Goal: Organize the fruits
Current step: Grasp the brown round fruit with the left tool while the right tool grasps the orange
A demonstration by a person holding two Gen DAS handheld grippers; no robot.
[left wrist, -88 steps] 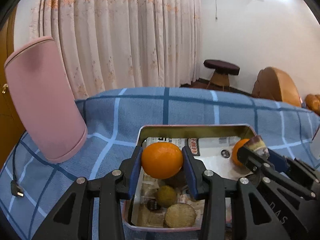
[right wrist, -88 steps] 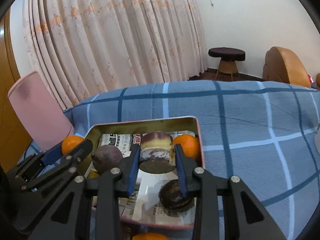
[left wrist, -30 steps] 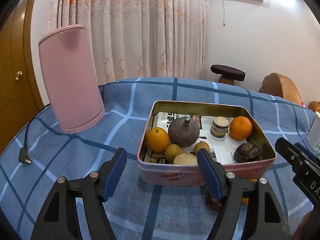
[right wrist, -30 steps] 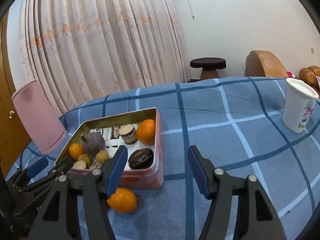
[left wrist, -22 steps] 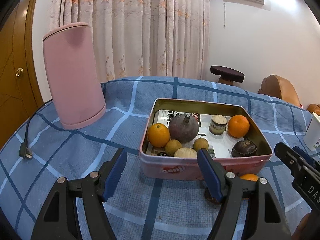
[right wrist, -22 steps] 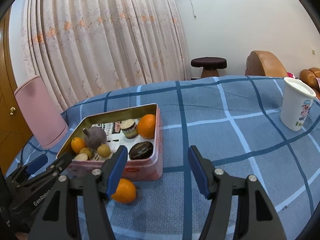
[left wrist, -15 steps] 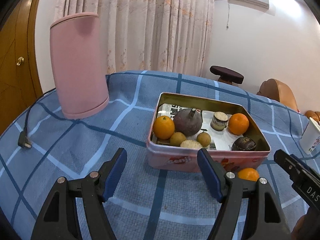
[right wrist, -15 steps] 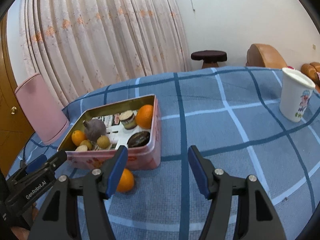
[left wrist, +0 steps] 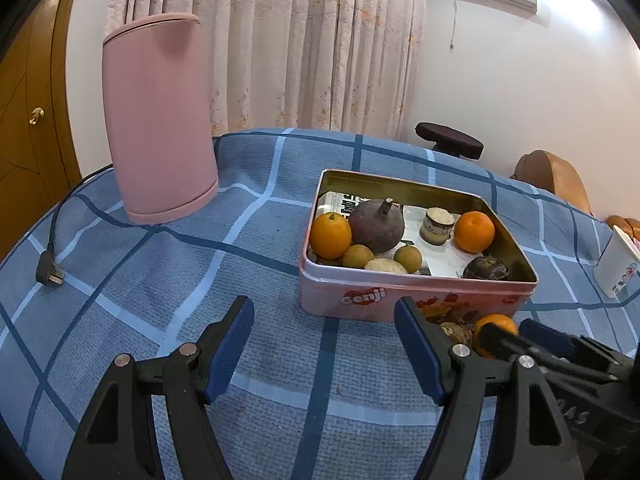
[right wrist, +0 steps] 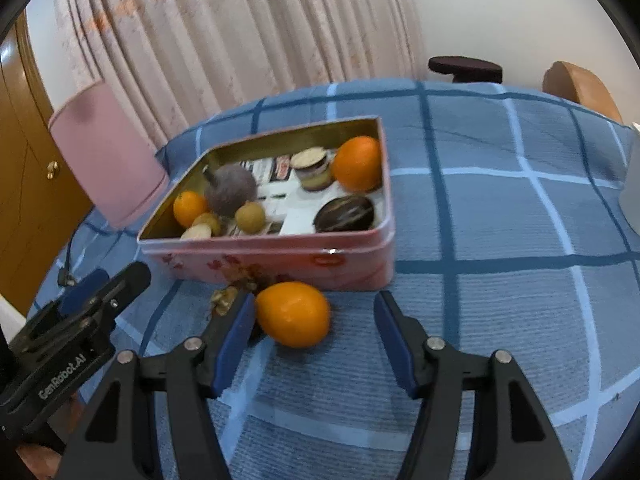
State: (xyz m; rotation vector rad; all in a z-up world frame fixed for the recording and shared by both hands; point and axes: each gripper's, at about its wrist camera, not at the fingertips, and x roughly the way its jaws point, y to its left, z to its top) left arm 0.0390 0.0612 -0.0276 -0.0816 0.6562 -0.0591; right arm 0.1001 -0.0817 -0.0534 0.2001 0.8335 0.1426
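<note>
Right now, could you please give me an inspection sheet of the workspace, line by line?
Surface: blue checked tablecloth, lying flat.
Job's things: open pink tin holding two oranges, a dark purple fruit, small brown fruits and a little jar; one loose orange on the cloth in front of the tin.
Clutter: brown scrap beside the loose orange; white paper cup right of the tin.
Grippers: left gripper open, empty; right gripper open, the loose orange just ahead of its fingers.
Cables: black cord with plug on the cloth's left edge.
Surroundings: pink kettle, curtain, stool, wooden door.
</note>
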